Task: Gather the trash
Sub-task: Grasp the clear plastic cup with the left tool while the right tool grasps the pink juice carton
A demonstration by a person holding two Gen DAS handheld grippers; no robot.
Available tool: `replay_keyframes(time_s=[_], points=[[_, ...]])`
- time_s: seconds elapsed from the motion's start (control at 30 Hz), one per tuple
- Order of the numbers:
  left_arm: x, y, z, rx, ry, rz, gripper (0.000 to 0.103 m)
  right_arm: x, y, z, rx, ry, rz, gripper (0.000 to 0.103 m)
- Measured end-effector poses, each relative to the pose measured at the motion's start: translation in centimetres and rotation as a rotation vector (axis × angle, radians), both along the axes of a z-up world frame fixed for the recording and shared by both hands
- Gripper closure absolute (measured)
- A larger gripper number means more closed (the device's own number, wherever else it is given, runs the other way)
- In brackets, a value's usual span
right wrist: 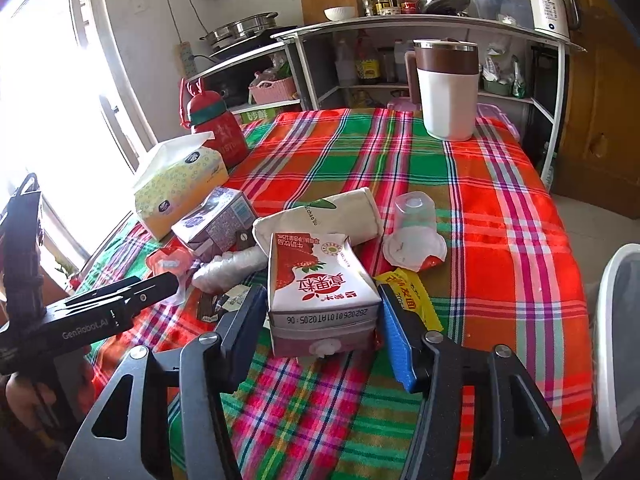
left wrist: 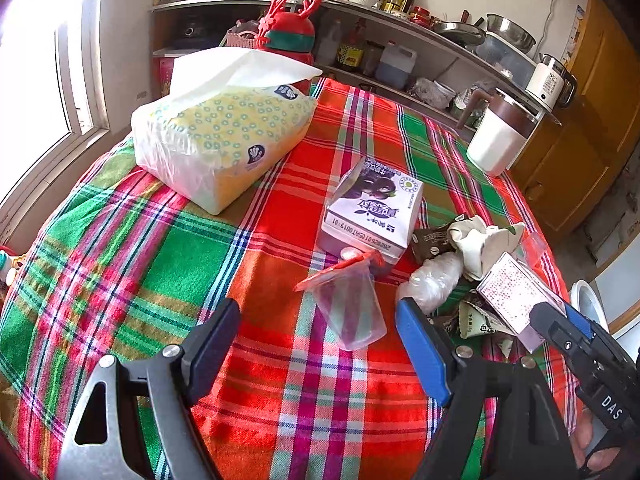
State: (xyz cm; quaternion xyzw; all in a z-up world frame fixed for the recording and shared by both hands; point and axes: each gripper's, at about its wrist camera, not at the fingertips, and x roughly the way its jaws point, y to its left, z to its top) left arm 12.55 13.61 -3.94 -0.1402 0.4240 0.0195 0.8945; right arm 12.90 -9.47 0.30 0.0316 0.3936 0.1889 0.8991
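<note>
My right gripper (right wrist: pixel 320 308) is shut on a red strawberry milk carton (right wrist: pixel 320 276), one pad against each side, low over the plaid tablecloth (right wrist: pixel 500 208). The same carton (left wrist: pixel 512 296) shows at the right edge of the left wrist view. My left gripper (left wrist: pixel 318 340) is open. A clear plastic cup with a red lid (left wrist: pixel 348 304) lies on its side just ahead of its fingertips, untouched. Behind the cup stands a purple milk carton (left wrist: pixel 372 212). Crumpled clear wrap (left wrist: pixel 432 280), dark sachets (left wrist: pixel 432 240) and a white pouch (right wrist: pixel 320 216) are piled between the two cartons.
An upturned clear cup with a peeled lid (right wrist: pixel 412 220) and a yellow wrapper (right wrist: pixel 412 300) lie right of the held carton. A tissue pack (left wrist: pixel 216 140), red bottle (left wrist: pixel 288 36) and white jug (right wrist: pixel 448 92) stand further back. A white-rimmed container (right wrist: pixel 616 340) sits off the table's right edge.
</note>
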Motion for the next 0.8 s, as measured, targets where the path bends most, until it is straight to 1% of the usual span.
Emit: replay_keyframes(time_s=[0.13,0.23,0.4,0.47,0.53,0.67,0.7,0.8], points=[[0.5,0.2,-0.2,-0.022,-0.003,0.023,0.022,-0.4,0.1,0.1,-0.013,-0.019,-0.009,0.047],[0.7,0.4,0.0,-0.03,-0.01,0.032,0.025,-0.7,0.0,0.3,-0.007,-0.032,-0.011,0.047],[1.2,0.8,-0.1,-0.041,-0.002,0.047,0.035,-1.4,-0.2,0.5,0.019,-0.037,-0.014,0.047],[1.3,0.7,-0.1,-0.04,-0.004,0.04,0.042,-1.7,-0.2,0.6,0.02,-0.042,-0.013,0.047],[1.4,0.6,-0.1,-0.027,0.003,0.044,0.046,-1.8,-0.3,0.7,0.022,-0.045,-0.013,0.047],[1.1,0.5,0.0,-0.018,-0.002,0.046,0.058,-2.1,-0.5,0.8,0.032,-0.048,-0.018,0.047],[1.0,0.6,0.0,-0.023,-0.005,0.044,0.06,-2.2,-0.6,0.9,0.034,-0.049,-0.02,0.047],[0.7,0.4,0.2,-0.028,-0.009,0.036,0.06,-2.4,-0.8,0.9,0.038,-0.052,-0.025,0.047]])
